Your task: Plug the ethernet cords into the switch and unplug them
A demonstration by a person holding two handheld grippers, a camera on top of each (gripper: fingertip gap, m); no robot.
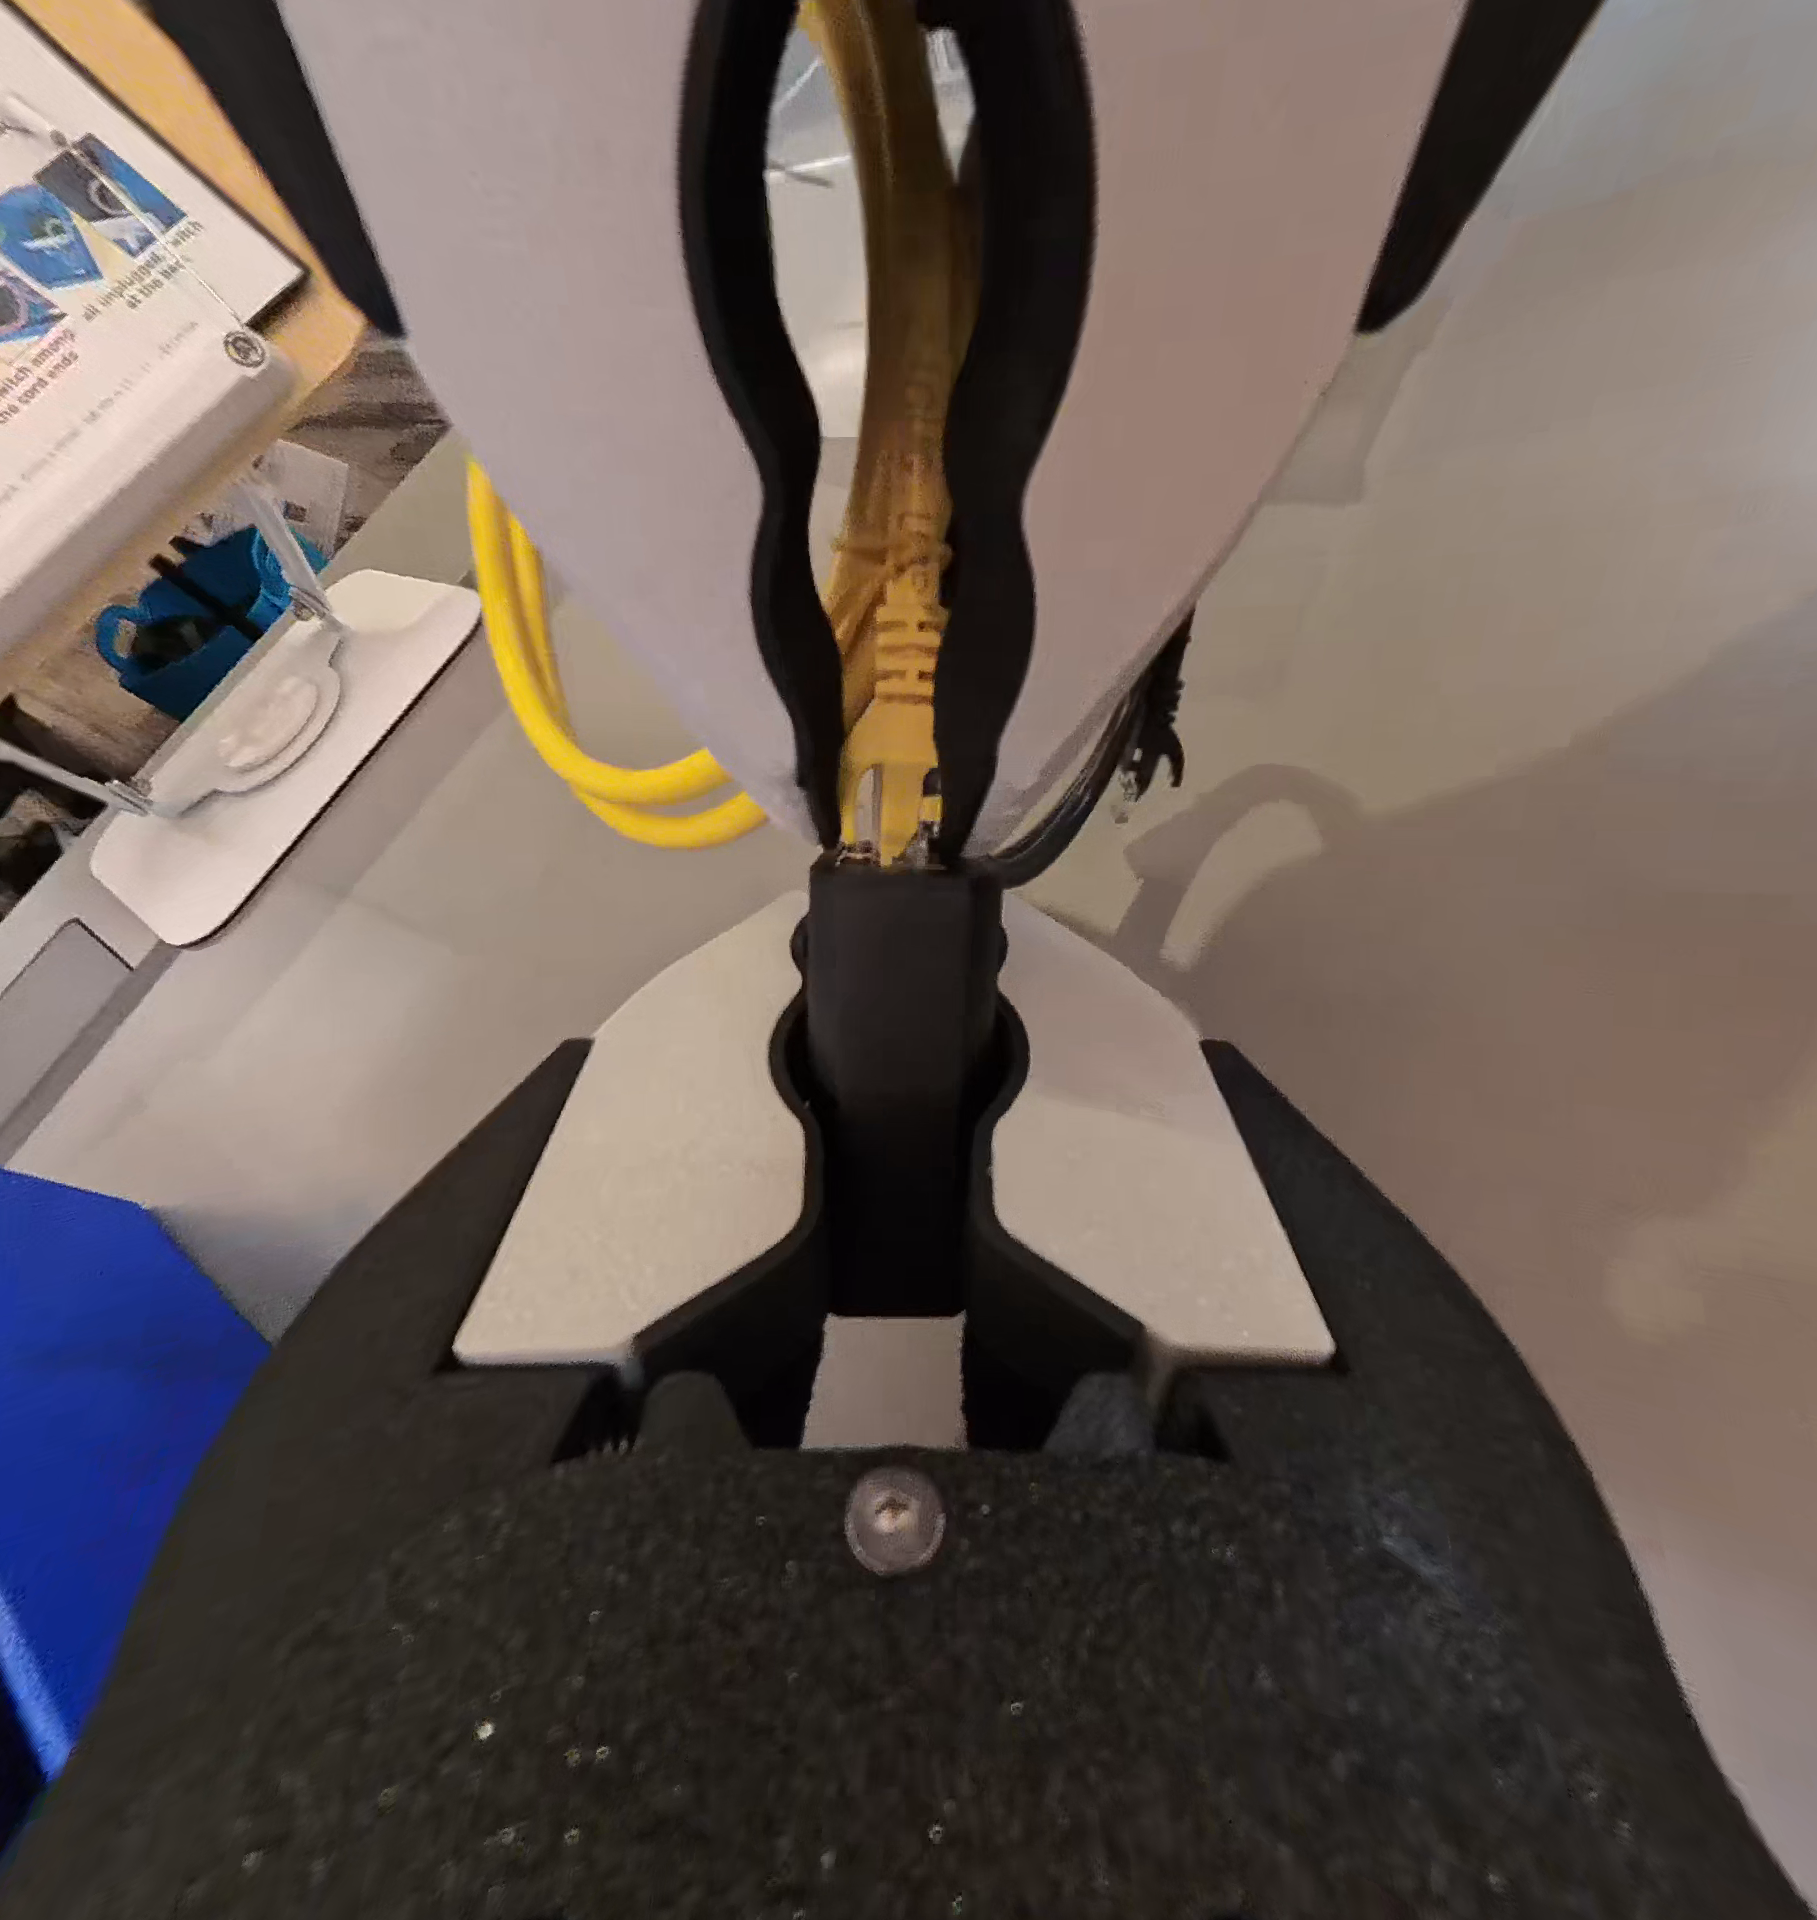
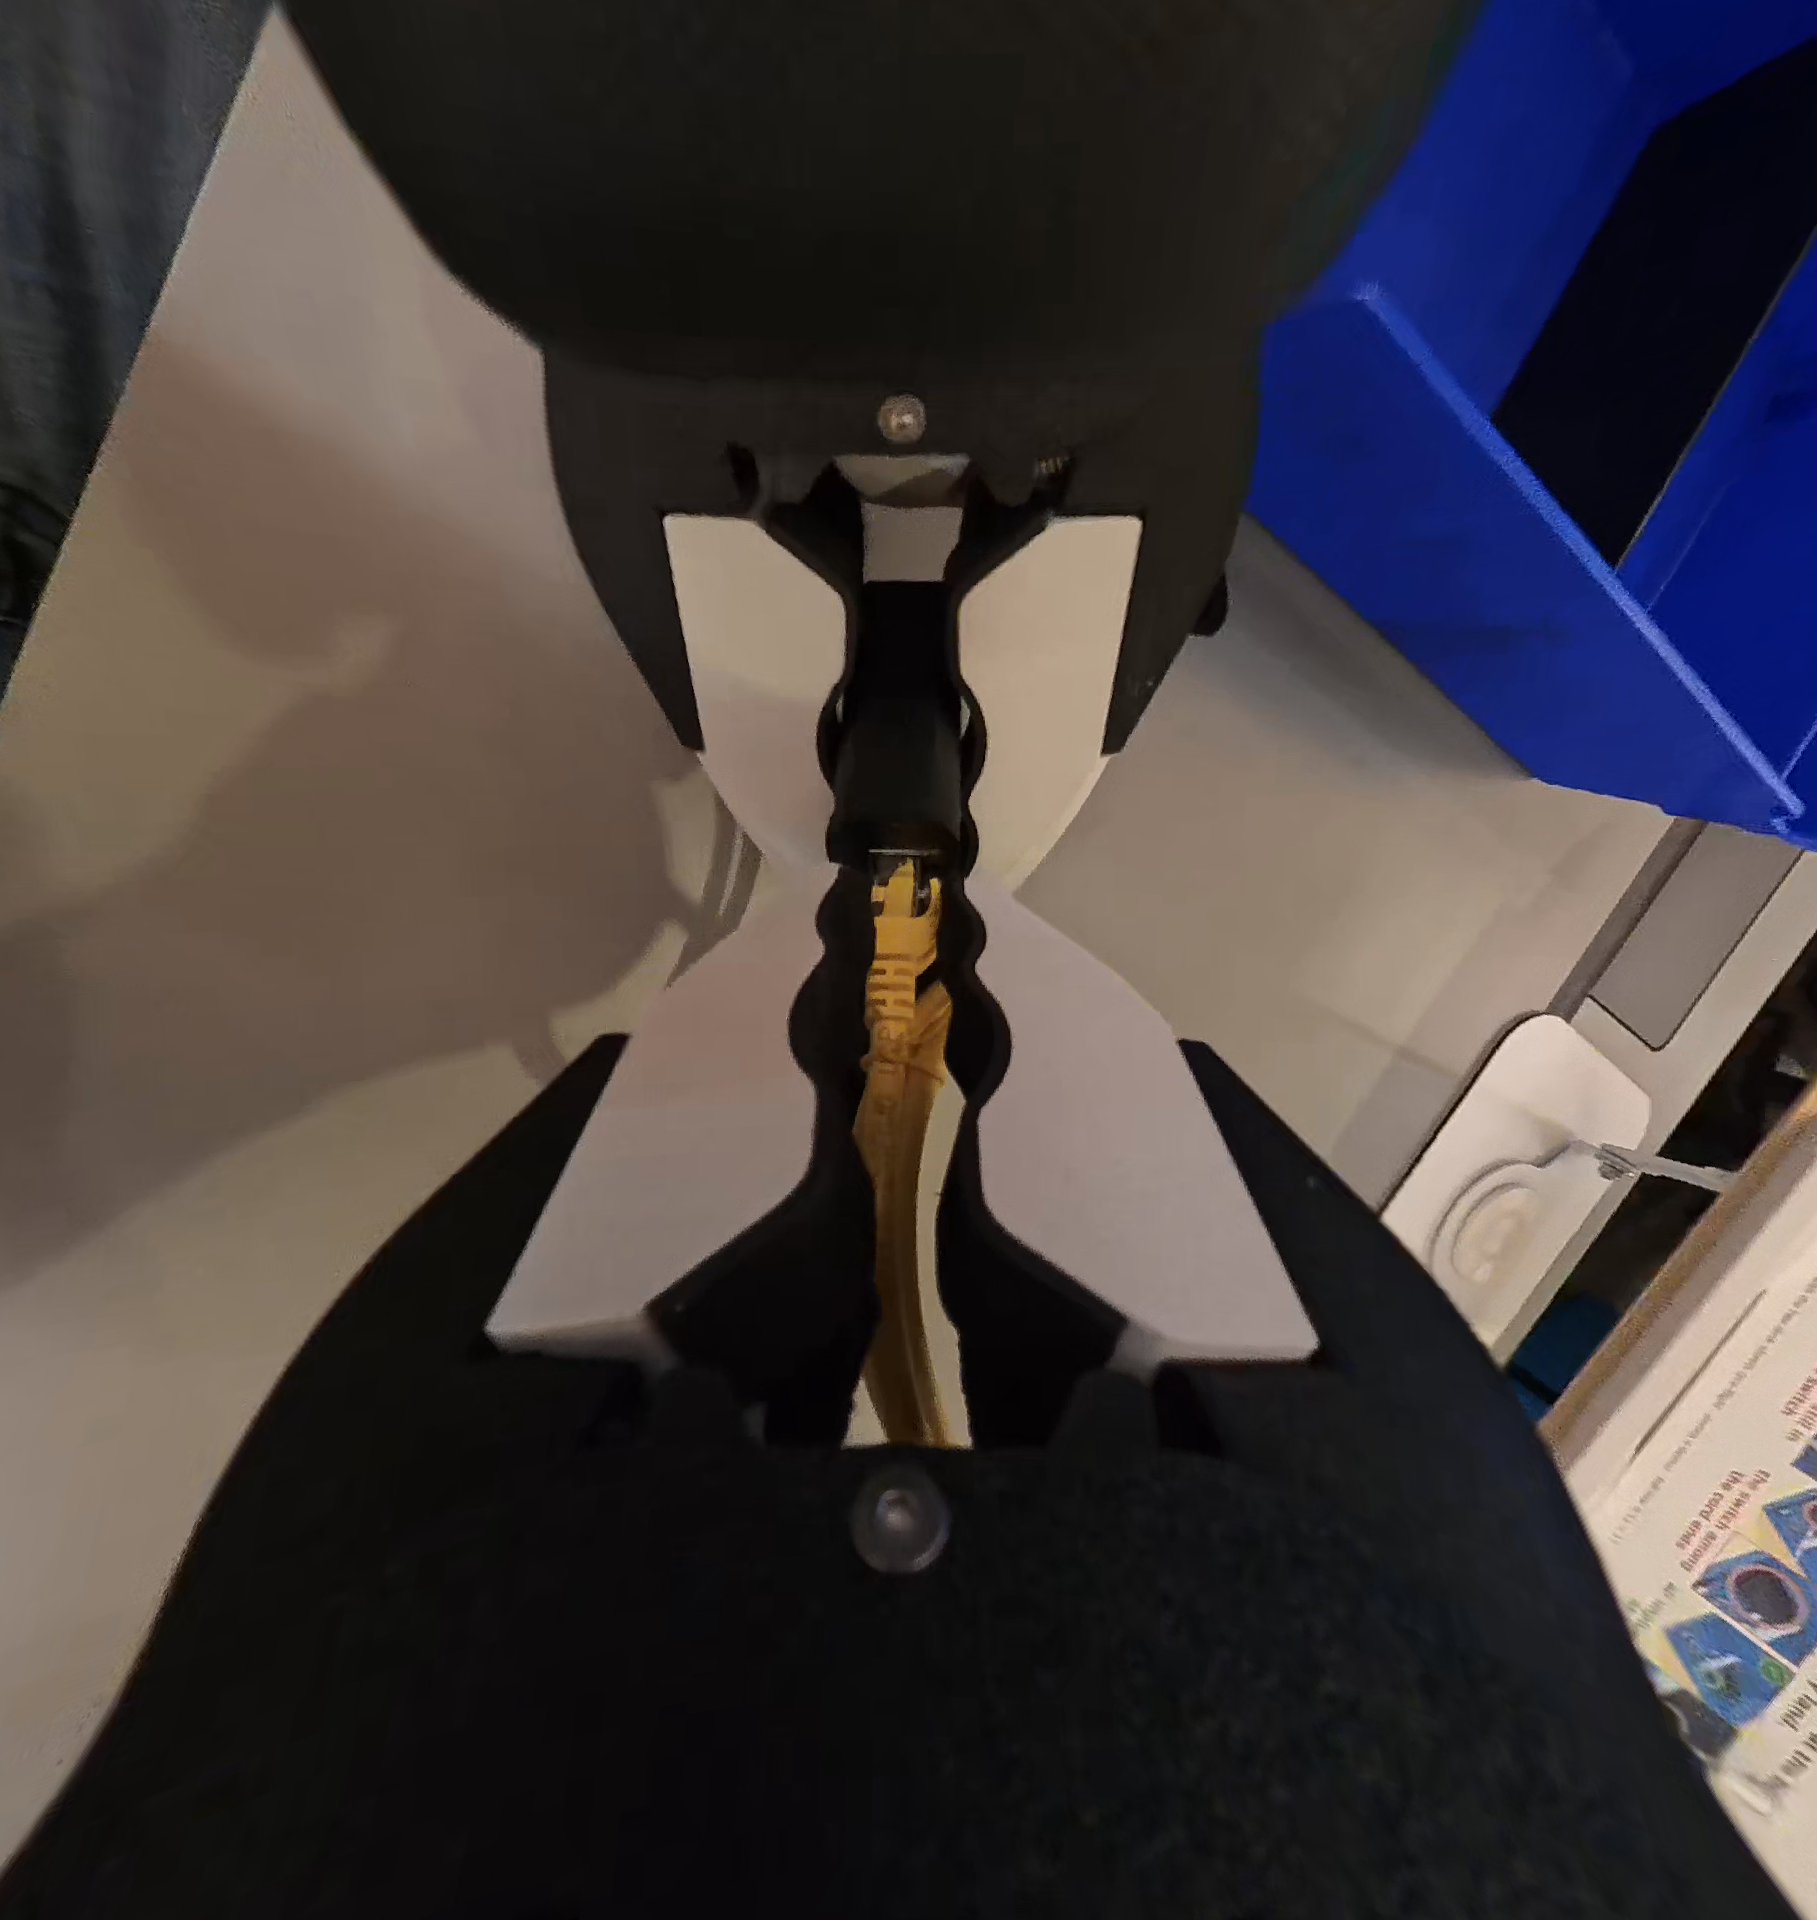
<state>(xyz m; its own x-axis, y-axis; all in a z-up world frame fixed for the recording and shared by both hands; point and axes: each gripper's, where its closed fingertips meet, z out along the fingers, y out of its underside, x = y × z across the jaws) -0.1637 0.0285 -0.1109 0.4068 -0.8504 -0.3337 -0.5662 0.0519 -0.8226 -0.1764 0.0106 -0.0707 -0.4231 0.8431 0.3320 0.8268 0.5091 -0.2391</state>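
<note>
Between the two facing grippers, a black switch is clamped in the left gripper, both pads pressed on its sides. The yellow ethernet cord is pinched at its plug boot by the right gripper, the plug tip seated at the switch's port. Yellow cord loops are seen trailing to the left on the white table; black cords are noted on the right. A blue bin and an instruction sheet are recorded farther off.
</note>
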